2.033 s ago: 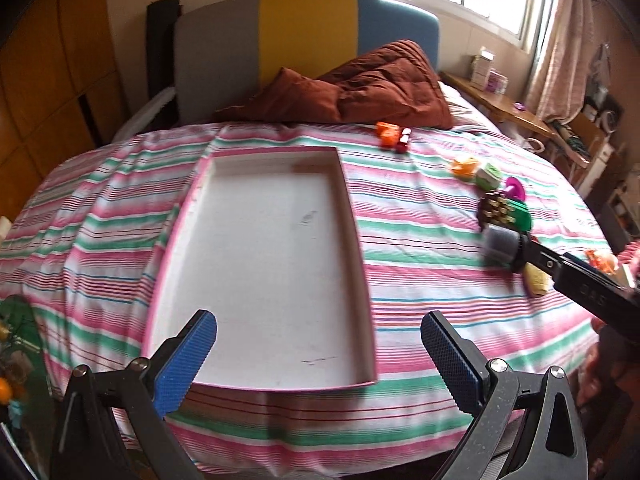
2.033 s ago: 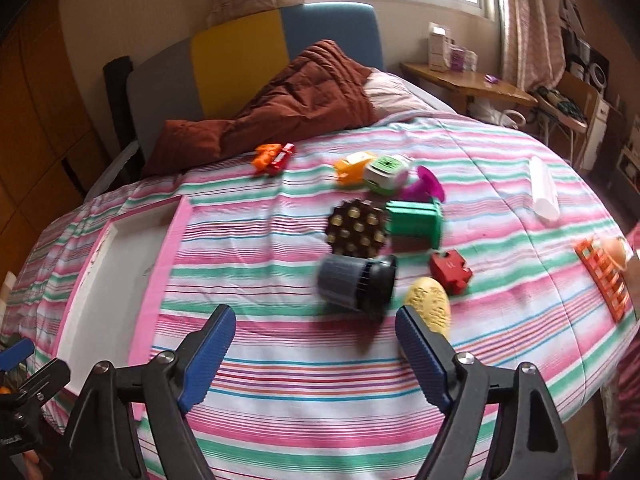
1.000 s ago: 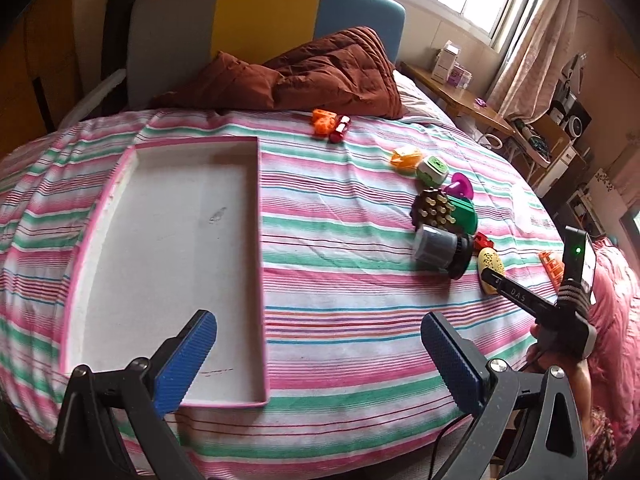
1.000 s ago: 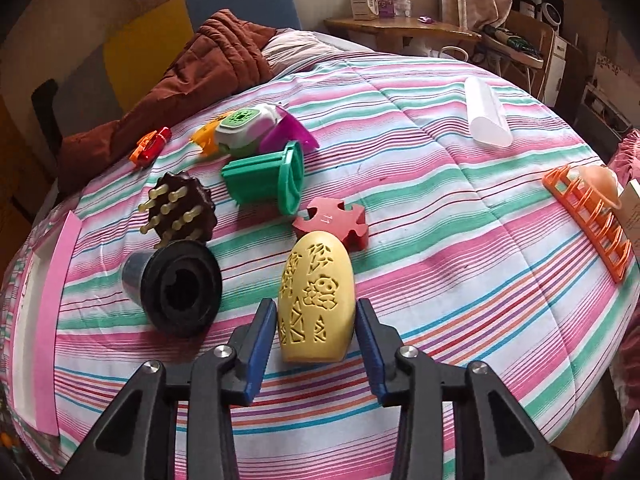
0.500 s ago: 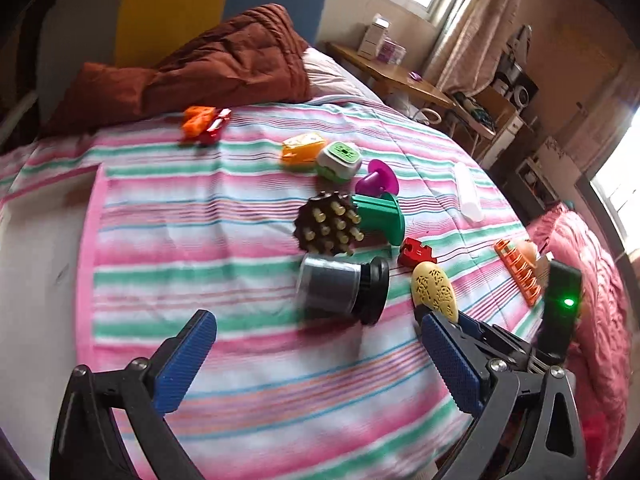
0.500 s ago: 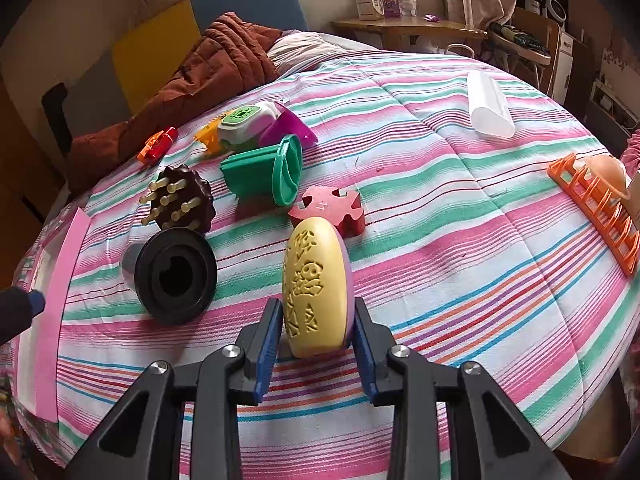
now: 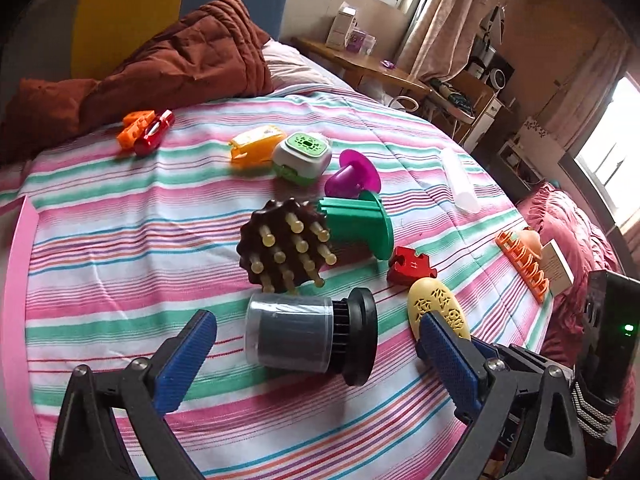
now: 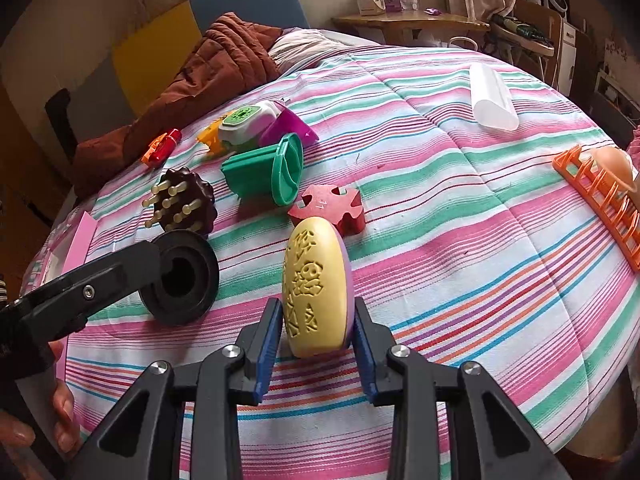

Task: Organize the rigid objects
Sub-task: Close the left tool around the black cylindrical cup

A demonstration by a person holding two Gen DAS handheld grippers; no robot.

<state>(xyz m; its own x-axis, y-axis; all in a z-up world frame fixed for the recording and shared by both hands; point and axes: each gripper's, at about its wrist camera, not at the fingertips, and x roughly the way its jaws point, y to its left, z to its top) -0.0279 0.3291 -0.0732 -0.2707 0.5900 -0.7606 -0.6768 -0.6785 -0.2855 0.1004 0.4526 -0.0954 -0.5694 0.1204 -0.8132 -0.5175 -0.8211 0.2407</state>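
Egg's (image 8: 314, 288) purple back, right-wrist only

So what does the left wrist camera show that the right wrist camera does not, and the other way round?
Only the left wrist view shows the left gripper open around the grey jar and the jar's clear side. Only the right wrist view shows the right gripper shut on the yellow egg and the jar's dark mouth. Both show the brown spiked disc, the green cup, the red puzzle piece and the striped bedcover.
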